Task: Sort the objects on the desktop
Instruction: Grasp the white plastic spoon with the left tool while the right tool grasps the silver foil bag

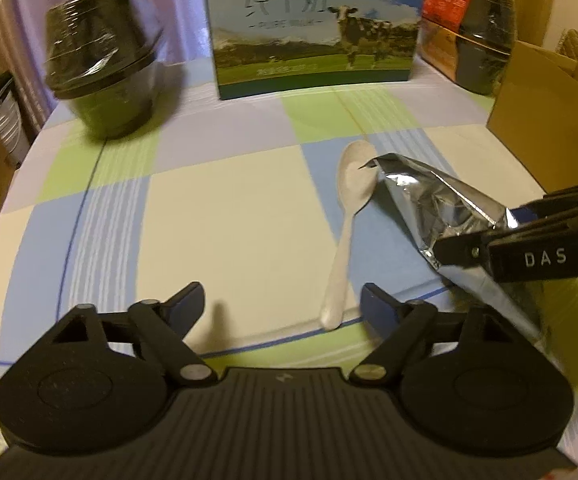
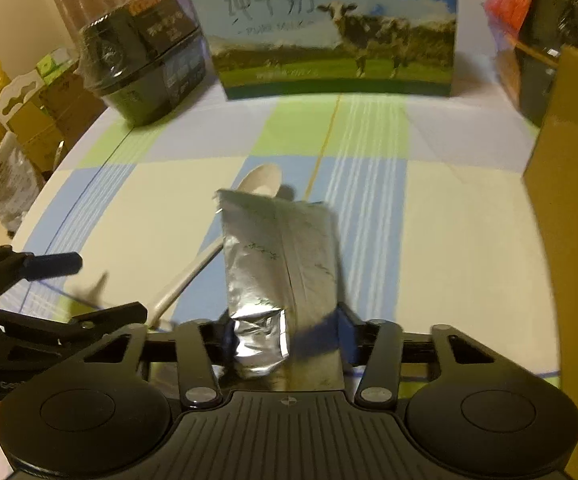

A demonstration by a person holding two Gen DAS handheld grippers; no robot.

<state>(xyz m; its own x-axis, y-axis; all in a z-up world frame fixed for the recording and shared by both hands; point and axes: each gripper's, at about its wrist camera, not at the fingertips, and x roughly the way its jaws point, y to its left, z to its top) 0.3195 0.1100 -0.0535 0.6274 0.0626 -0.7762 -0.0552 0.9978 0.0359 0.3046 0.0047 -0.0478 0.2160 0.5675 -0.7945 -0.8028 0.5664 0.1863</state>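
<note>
The right gripper (image 2: pixel 285 332) is clenching the near end of a silver foil pouch (image 2: pixel 281 256), whose far end is reaching out over the checked tablecloth (image 1: pixel 229 208) and covering part of a white spoon (image 1: pixel 347 216) lying just beside it. The left gripper (image 1: pixel 281 300) is hovering with its jaws spread wide and nothing between them, the spoon's handle ending close to its right finger. The pouch is looking light and soft, its foil creasing and buckling where the fingers are pinching it, so a hold near the flat sealed edge is likely serving better than one on the slack middle; the shiny skin may be slippery. The spoon is appearing thin, stiff and light, lying flat, and the handle is probably the place to take it, though its low profile could be making it awkward to lift. A milk carton (image 1: pixel 309 28), wrapped bowls (image 1: pixel 105 68) and a cardboard box (image 1: pixel 545 120) are standing around the table's far edge.
</note>
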